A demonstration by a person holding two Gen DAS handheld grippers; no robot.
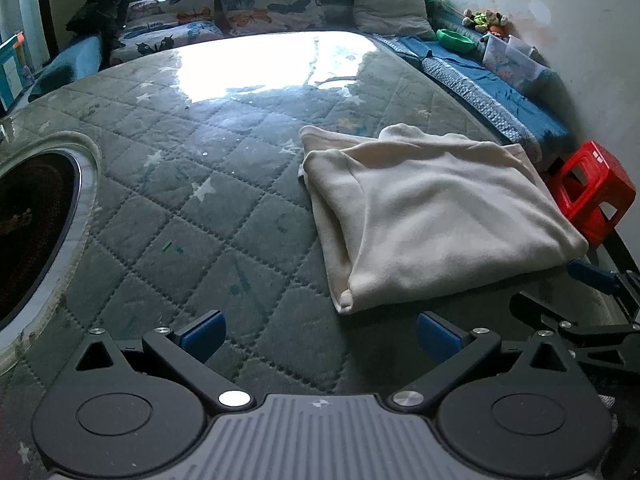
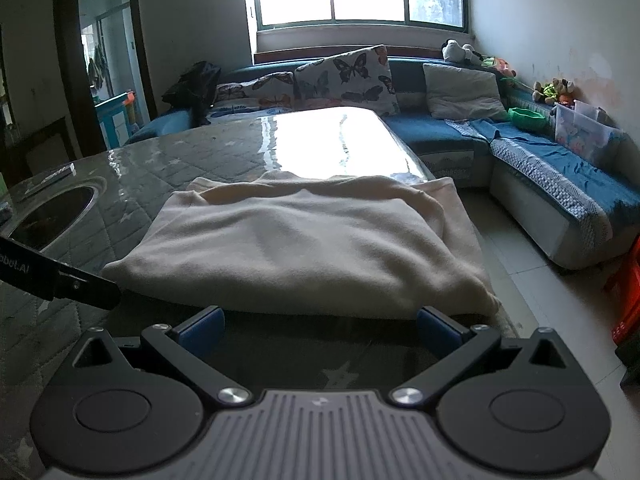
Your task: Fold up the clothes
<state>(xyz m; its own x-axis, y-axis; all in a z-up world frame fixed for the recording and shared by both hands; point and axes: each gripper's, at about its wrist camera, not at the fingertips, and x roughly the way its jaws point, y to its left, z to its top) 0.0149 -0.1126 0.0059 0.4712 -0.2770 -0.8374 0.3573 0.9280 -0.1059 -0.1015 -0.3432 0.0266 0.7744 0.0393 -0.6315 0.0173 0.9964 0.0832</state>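
A cream garment (image 2: pixel 296 240) is lying folded into a compact rectangle on the quilted table cover (image 1: pixel 192 208), near the table's right-hand edge. In the left wrist view it is sitting at about two o'clock from the jaws; in the right wrist view it is filling the middle, straight ahead at twelve o'clock. Judging from the tidy layers and the tucked edges, the folding itself is looking nearly finished, and the step in hand seems to be either a last fold or a final squaring-up of the stack.

The left gripper (image 1: pixel 320 334) is hovering over bare cover with its jaws spread wide and nothing between them; the near corner of the garment is lying just beyond its right finger, apart from it. The right gripper (image 2: pixel 320 330) is likewise gaping wide and carrying nothing, with the garment's near edge lying just past the blue fingertips (image 2: pixel 434 326); whether cloth and tips are touching is hard to tell.

If another fold is wanted, the next move is probably calling for both grippers to slide under the near edge at its two corners, pinch through all the layers, and carry the edge toward twelve o'clock without dragging the stack closer to the table's edge at three o'clock.
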